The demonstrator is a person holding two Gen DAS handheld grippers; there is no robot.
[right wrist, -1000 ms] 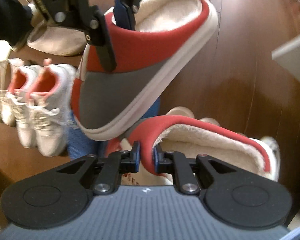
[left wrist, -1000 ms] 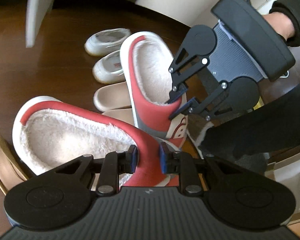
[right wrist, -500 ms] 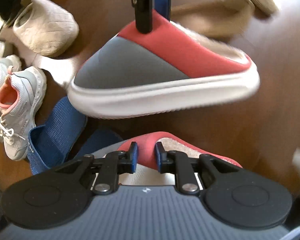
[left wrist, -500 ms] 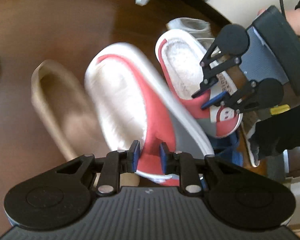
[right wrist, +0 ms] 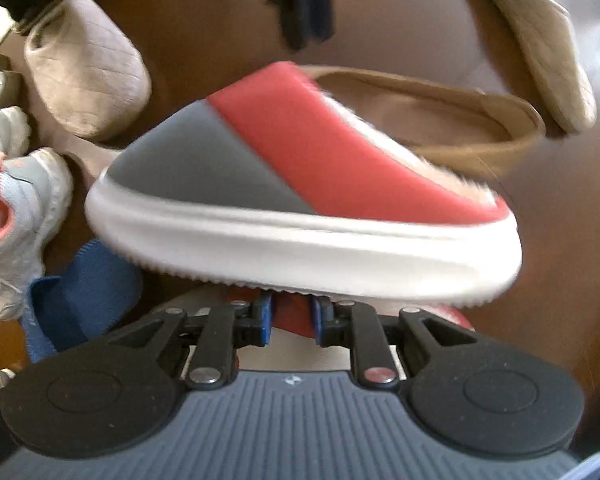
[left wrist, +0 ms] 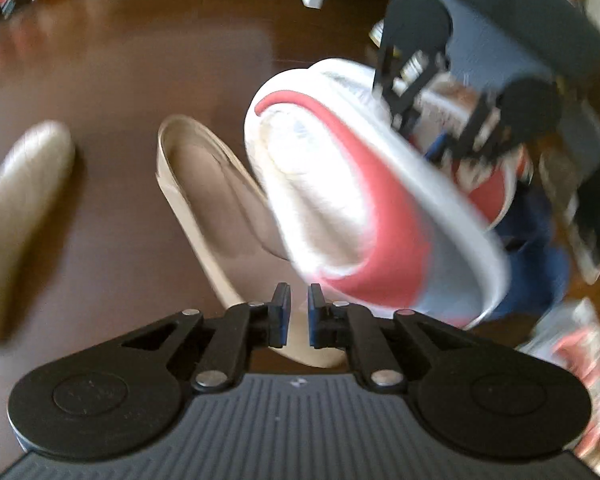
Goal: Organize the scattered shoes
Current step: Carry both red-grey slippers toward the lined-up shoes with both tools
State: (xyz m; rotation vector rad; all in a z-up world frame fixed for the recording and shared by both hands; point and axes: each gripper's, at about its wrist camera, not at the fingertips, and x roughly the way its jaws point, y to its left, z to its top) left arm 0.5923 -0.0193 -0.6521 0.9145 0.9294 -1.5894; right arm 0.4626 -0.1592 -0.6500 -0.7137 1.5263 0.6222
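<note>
Your left gripper sits at the bottom centre of the left wrist view, jaws closing to a narrow gap with nothing between them. The red-and-grey fleece slipper lies free just above and to the right of it, overlapping a beige slipper on the dark wood floor.

Your right gripper is narrow, pinching the red collar of the second fleece slipper, mostly hidden under the first slipper's white sole in the right wrist view.

At that view's left edge: white-and-coral sneakers, a blue sandal, and a quilted beige slipper in the upper left. The frames are motion-blurred.
</note>
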